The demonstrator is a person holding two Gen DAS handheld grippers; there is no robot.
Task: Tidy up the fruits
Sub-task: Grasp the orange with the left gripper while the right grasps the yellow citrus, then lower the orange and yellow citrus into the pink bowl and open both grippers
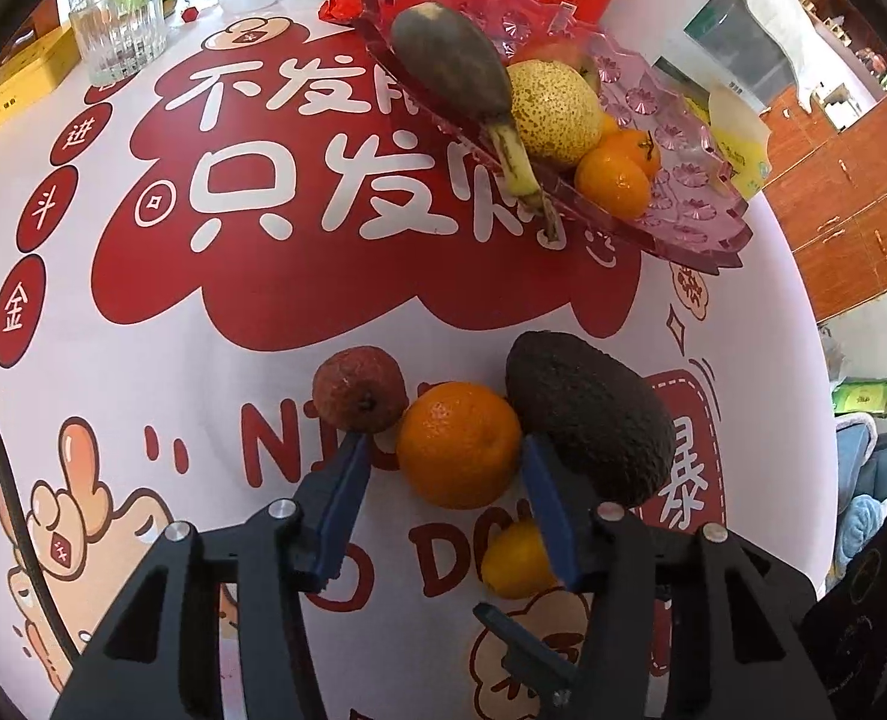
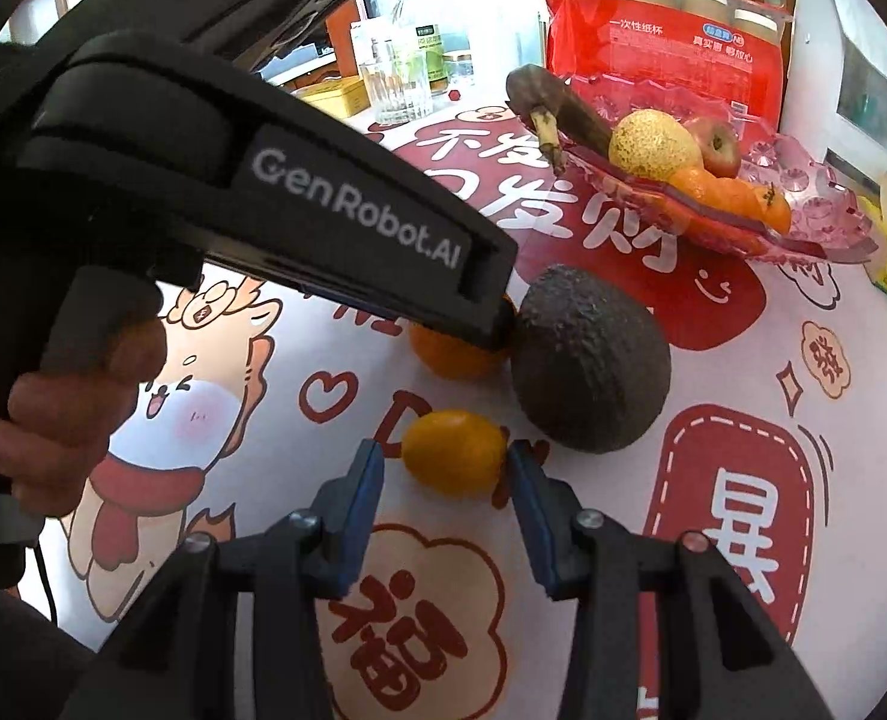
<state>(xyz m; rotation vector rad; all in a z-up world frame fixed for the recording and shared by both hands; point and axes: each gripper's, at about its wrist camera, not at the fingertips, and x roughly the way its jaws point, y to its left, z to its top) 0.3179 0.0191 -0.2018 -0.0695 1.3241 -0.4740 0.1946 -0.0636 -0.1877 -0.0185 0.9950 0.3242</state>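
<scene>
A: Left wrist view first. Straddling the orange (image 1: pixel 458 444) with the left hand-held gripper (image 1: pixel 445 439), jaws apart: right pad against the peel, a sliver of bench (image 1: pixel 233 330) showing by the left pad.

B: No squeeze there, then. Up against that orange on either side, a reddish-brown fruit (image 1: pixel 359 390) and a dark avocado (image 1: pixel 593 414), all down on the bench.

A: Further back, on the pink tray (image 1: pixel 701 204): blackened banana (image 1: pixel 449 60), speckled pear (image 1: pixel 554 111), two mandarins (image 1: pixel 614 183).

B: Over to the right wrist view. Flanking the small orange (image 2: pixel 452 453) with the right hand-held gripper (image 2: pixel 445 447), open too: right pad at the skin, thin gap by the left one.

A: Sitting on the bench just beside the avocado; touching or not, cannot tell. Up left, a hand (image 2: pixel 71 414) around the other gripper's handle, its tip down over the larger orange.

B: Same tray behind, with a red apple (image 2: pixel 716 144) tucked beyond the pear.
</scene>
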